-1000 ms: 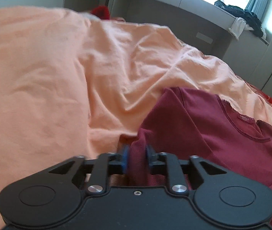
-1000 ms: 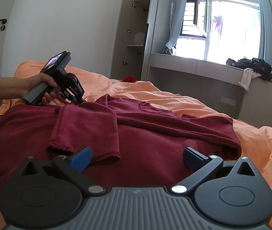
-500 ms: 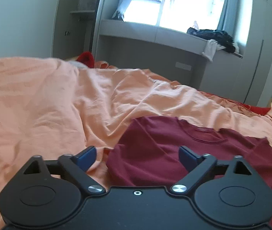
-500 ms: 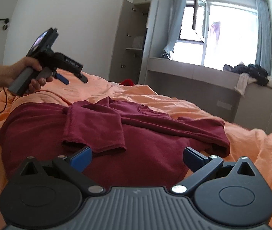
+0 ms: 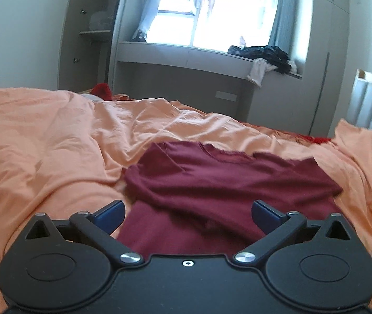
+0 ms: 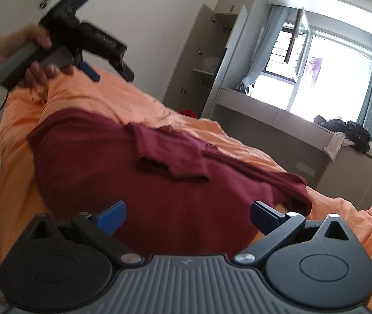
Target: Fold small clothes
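Observation:
A dark red long-sleeved top (image 5: 225, 183) lies on an orange bedsheet (image 5: 42, 144), with both sleeves folded in across its body. It also shows in the right wrist view (image 6: 165, 196), where one folded sleeve (image 6: 175, 154) lies across the chest. My left gripper (image 5: 187, 213) is open and empty, raised above the near edge of the top. In the right wrist view it (image 6: 112, 74) is held high at the upper left, well clear of the cloth. My right gripper (image 6: 187, 216) is open and empty above the hem side of the top.
A grey window bench (image 5: 186, 60) with a heap of dark clothes (image 5: 264, 52) runs behind the bed. An open wardrobe (image 6: 207, 60) stands at the back. A red item (image 5: 102, 90) lies at the bed's far edge. A slatted frame (image 5: 369, 99) stands at right.
My left gripper let go of the sleeve, opened, and rose up and back from the top. The right gripper stayed open and tilted, moving slightly.

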`<state>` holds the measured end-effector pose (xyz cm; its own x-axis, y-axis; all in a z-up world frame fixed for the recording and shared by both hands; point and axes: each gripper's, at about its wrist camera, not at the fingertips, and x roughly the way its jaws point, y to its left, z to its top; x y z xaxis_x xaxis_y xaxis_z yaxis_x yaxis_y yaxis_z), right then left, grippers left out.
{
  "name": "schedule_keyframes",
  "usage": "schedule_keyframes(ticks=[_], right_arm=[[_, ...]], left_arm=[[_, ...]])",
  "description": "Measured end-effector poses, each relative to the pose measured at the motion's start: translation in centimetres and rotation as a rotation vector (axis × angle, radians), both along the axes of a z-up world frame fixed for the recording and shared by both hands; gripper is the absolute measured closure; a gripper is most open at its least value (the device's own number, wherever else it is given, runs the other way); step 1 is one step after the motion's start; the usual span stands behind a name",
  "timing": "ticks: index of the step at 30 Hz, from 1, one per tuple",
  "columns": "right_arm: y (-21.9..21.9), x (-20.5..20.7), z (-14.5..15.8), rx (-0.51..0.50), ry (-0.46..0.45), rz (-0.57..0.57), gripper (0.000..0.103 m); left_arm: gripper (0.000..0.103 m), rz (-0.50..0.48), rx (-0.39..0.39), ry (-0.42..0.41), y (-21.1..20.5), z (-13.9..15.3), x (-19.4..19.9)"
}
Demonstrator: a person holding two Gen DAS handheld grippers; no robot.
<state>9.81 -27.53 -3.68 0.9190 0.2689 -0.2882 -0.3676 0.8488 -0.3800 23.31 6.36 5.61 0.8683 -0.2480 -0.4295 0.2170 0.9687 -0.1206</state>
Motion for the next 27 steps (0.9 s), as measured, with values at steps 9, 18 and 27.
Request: schedule_keyframes(ticks=[9,18,27], right_arm=[[4.7,-2.1,-5.2,-0.309,-0.016,-0.034,0.000],[7.9,-0.4,-9.6,-0.578,-0.080,-0.159,0.000],[9.7,-0.5,-10.5,-0.748,-0.251,-0.170,0.023]], left_arm=[[0.001,-0.074,0.092,-0.045,-0.8,-2.7,-6.4],[0.001,-0.114,0.131,-0.031,-1.6,-4.7,-9.0],[0.001,-0.156,0.187,-0.085,-1.0,-5.5,-11.0]])
